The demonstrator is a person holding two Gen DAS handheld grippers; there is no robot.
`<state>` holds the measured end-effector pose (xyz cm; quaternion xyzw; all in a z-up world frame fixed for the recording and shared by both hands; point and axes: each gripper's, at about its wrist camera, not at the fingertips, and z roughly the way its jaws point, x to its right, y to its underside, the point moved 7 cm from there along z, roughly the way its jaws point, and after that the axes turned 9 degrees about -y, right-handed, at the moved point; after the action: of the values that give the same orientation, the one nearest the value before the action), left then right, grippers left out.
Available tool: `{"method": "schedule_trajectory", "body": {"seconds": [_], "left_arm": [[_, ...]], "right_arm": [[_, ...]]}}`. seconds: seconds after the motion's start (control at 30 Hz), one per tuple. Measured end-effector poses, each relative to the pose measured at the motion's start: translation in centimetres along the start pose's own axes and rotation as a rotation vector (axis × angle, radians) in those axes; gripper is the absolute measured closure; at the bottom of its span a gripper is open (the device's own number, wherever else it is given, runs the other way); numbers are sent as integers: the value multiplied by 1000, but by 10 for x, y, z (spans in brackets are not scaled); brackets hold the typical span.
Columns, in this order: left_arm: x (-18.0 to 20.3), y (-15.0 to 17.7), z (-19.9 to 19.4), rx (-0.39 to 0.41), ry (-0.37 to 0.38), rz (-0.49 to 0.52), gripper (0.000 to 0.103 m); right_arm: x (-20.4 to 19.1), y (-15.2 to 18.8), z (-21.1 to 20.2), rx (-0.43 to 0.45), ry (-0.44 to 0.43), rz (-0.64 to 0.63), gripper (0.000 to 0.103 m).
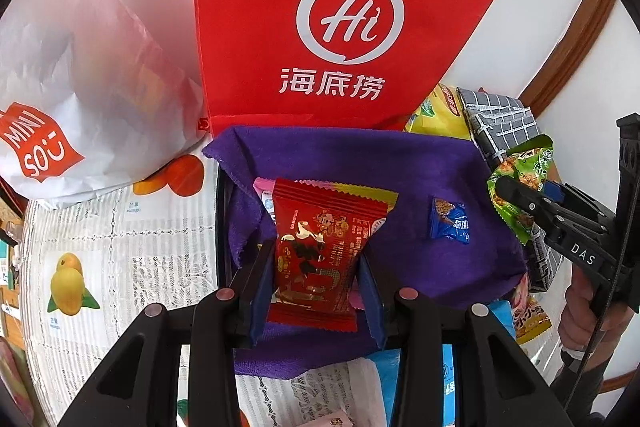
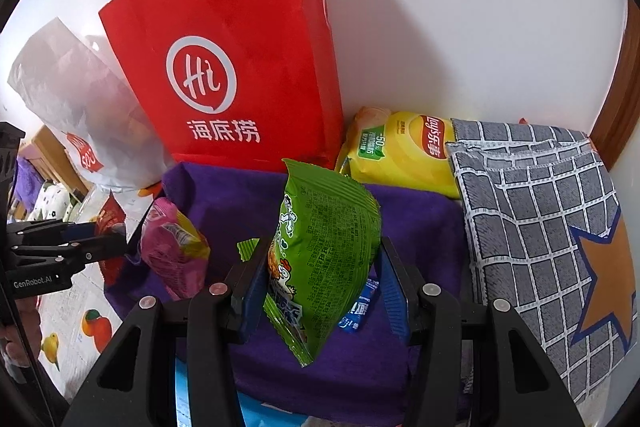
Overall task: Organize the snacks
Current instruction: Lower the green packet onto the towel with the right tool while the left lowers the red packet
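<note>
Left claw (image 1: 316,279) clamps a red snack packet (image 1: 320,251) and right claw (image 2: 320,279) a green snack bag (image 2: 324,247) above the purple cloth (image 1: 400,163); the slick green bag, pinched low, may slip free.

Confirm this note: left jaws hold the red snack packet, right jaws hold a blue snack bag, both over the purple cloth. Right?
Not quite. The right gripper holds a green snack bag, shown in the right wrist view. The left gripper does hold the red snack packet, over the purple cloth.
</note>
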<state>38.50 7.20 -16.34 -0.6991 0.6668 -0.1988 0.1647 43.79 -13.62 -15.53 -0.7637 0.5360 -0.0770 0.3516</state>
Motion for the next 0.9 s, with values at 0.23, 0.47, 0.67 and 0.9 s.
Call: {"method": "schedule_trajectory", "body": {"seconds": [0.23,0.47,0.67,0.9], "left_arm": [[1,0,1,-2,2,1,66],[0,0,3,-8,3,-1,66],[-7,-1,5,-18,5,-12,66],[-13,1,7,-30,12,-28,66]], "right_arm": [[0,2,4,-17,2,-16,53],[8,2,4,-21,11,-5,52],[16,2,1,-19,20,9,52],[24,3,0,-25,29,26,53]]}}
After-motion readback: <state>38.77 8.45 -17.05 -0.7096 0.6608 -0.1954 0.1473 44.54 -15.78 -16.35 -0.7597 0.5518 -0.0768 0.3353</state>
